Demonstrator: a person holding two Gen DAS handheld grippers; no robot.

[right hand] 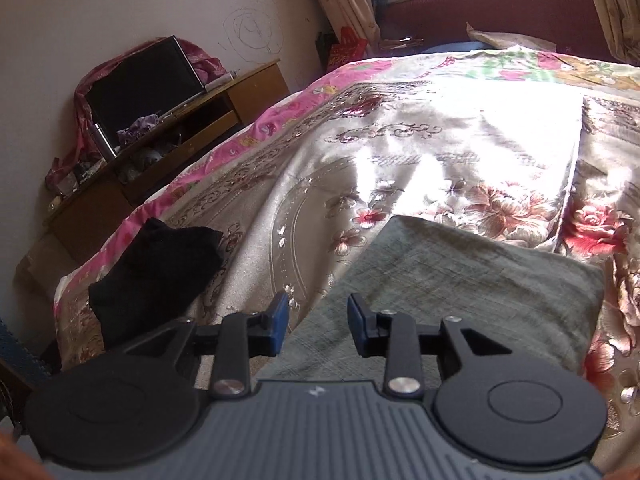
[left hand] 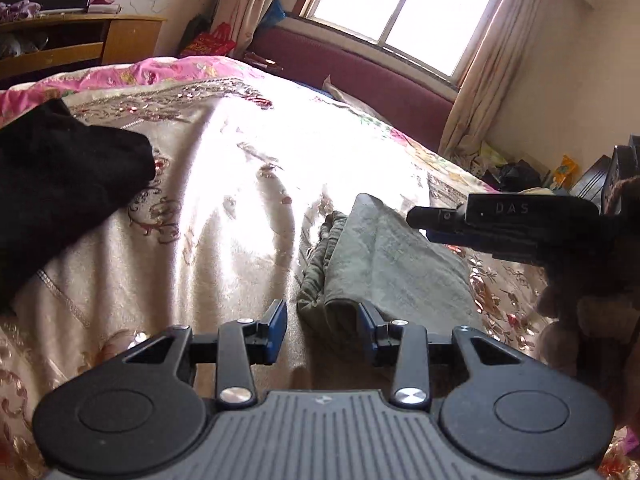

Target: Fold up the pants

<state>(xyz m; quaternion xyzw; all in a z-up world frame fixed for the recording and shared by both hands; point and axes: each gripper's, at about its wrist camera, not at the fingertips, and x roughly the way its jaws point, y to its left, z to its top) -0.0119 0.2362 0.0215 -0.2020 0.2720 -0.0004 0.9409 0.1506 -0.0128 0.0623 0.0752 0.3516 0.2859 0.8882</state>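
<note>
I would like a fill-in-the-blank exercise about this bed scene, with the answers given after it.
1. The folded grey-green pants lie on the floral ____.
2. The other garment on the bedspread, away from the pants, is ____ in colour.
3. Nothing is gripped: the jaws of the left gripper and the right gripper stand ____.
4. Bright light enters through the ____ behind the bed.

Answers: bedspread; black; open; window

Black garment on floral bedspread, window behind
</note>
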